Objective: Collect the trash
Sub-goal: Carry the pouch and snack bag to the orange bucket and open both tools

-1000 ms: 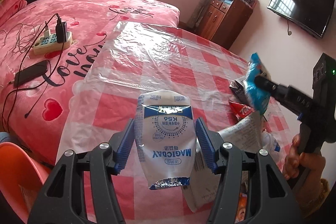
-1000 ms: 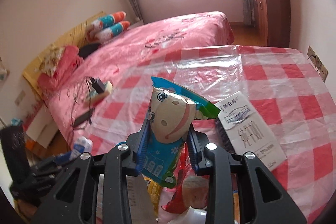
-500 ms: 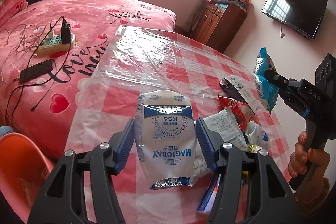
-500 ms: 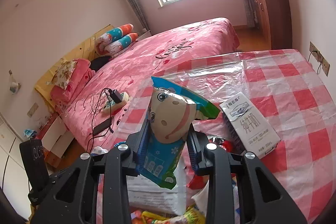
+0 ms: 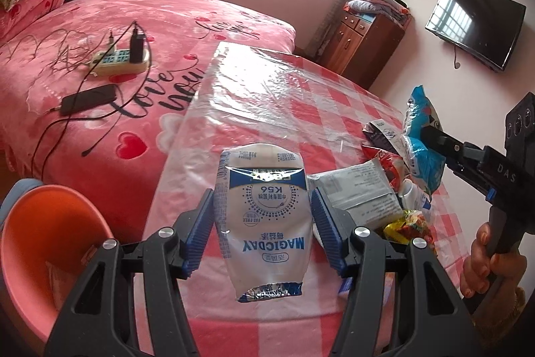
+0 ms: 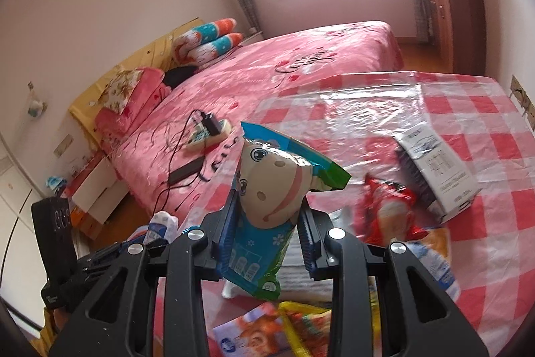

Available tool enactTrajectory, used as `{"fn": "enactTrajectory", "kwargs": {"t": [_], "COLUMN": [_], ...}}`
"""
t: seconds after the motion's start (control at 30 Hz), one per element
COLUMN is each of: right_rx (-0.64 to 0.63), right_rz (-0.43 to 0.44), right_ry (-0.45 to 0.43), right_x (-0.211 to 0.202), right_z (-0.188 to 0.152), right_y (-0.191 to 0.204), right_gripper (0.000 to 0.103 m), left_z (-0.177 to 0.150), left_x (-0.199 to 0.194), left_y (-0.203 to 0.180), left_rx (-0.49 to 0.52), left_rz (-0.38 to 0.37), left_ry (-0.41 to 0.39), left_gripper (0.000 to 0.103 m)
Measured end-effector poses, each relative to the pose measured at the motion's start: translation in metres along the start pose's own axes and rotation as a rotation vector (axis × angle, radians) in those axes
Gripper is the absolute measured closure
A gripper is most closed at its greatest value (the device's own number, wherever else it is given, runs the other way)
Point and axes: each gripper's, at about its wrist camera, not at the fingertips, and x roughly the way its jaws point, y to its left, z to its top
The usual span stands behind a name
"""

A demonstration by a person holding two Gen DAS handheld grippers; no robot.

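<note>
My left gripper is shut on a white-and-blue milk pouch, which hangs upside down between the blue pads above the near edge of the checked table. My right gripper is shut on a blue-and-green snack bag with a cartoon face. In the left wrist view that snack bag hangs at the right, over a pile of wrappers, with a person's hand on the handle. An orange bin stands low at the left, beside the table.
On the table lie a white paper pack, a red snack bag, a white box and several small wrappers. Left of the table, a pink bed carries a power strip and a phone. A wooden cabinet stands behind.
Both grippers have drawn back from the pile toward the table's near-left side, each keeping its load. The orange bin has come further into the left wrist view.
</note>
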Motion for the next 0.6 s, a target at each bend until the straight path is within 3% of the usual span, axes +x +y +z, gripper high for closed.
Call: {"fn": "enactTrajectory", "kwargs": {"t": [0.6], "right_rx": [-0.182], "right_rz": [0.135], "right_ry": [0.129], "right_x": [0.044], "right_z": [-0.026], "right_y": [0.106], "right_gripper": [0.068], "left_z": [-0.029], "left_x": [-0.046], "left_y": [0.075], "left_rx": [-0.117], "left_rz": [0.125], "left_ry": [-0.016], "left_gripper": [0.044]}}
